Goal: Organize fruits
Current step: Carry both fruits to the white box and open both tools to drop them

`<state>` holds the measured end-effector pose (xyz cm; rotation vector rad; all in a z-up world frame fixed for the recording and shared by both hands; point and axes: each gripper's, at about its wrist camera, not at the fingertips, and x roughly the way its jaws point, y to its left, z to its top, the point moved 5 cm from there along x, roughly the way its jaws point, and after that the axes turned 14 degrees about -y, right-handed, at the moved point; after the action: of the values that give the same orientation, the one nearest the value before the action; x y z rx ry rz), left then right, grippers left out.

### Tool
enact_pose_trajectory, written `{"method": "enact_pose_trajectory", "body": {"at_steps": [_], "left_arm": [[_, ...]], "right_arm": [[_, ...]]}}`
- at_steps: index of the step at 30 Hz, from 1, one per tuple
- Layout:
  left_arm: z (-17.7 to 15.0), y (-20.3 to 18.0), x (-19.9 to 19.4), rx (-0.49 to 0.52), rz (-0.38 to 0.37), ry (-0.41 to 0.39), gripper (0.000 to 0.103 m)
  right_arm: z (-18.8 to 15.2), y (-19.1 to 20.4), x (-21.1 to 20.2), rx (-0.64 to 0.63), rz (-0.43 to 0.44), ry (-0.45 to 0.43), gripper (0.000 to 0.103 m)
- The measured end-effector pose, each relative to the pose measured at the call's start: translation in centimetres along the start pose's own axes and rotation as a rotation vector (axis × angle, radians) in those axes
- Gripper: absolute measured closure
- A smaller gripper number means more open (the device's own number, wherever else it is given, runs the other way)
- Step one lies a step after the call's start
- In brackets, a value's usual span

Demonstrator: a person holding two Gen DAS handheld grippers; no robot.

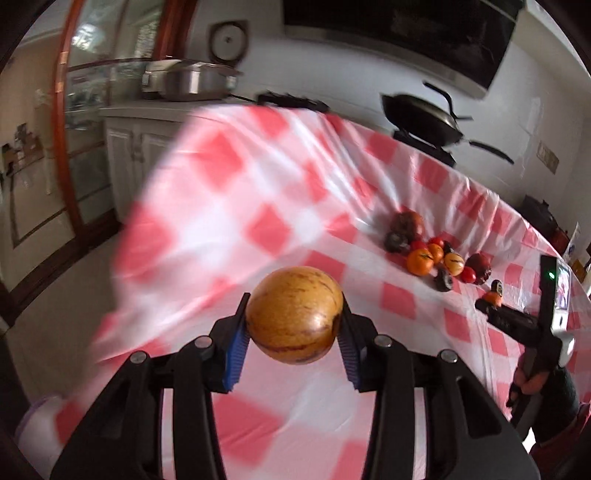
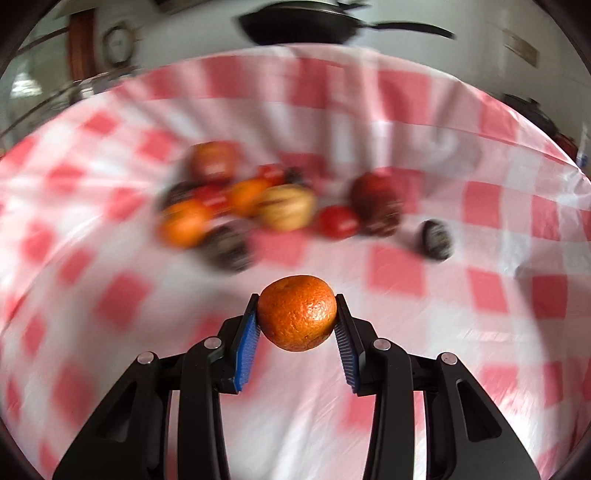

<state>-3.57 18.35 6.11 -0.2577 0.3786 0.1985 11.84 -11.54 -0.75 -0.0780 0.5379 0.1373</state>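
A: Close in, the left gripper has its blue ribbed pads clamped on a round, tan-yellow fruit with faint purple streaks, held clear above the red-and-white checked tablecloth.

B: And the right gripper is pinching a small, dimpled orange mandarin just the same way, off the cloth.

A: Both loaded, then. Where's the rest?

B: Ahead and left of the right gripper sits the loose heap of mixed fruit, with a dark round fruit lying apart on its right.

A: From the left view that heap lies well ahead and to the right, so I'd judge the right hand nearer it.

B: Farthest back, a black frying pan beyond the table edge.
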Motion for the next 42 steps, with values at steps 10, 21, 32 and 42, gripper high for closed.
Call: {"method": "enact_pose_trajectory", "body": {"at_steps": [10, 21, 32, 42], "left_arm": [[-2.5, 12.1, -11.1, -0.008, 0.118, -0.034, 0.06], [-8.6, 21.9, -18.2, 0.009, 0.229, 0.05, 0.06], [-18.9, 28.1, -17.4, -0.04, 0.332, 0.31, 0.059], [-25.0, 30.8, -14.7, -0.077, 0.412, 0.473, 0.059]], "right_arm": [[-2.9, 15.0, -11.9, -0.084, 0.367, -0.018, 0.064], [-8.8, 29.3, -20.7, -0.282, 0.69, 0.026, 0.064], [-24.1, 41.6, -26.1, -0.7, 0.985, 0.242, 0.064], [-34.4, 44.7, -19.0, -0.945, 0.784, 0.495, 0.064]]}}
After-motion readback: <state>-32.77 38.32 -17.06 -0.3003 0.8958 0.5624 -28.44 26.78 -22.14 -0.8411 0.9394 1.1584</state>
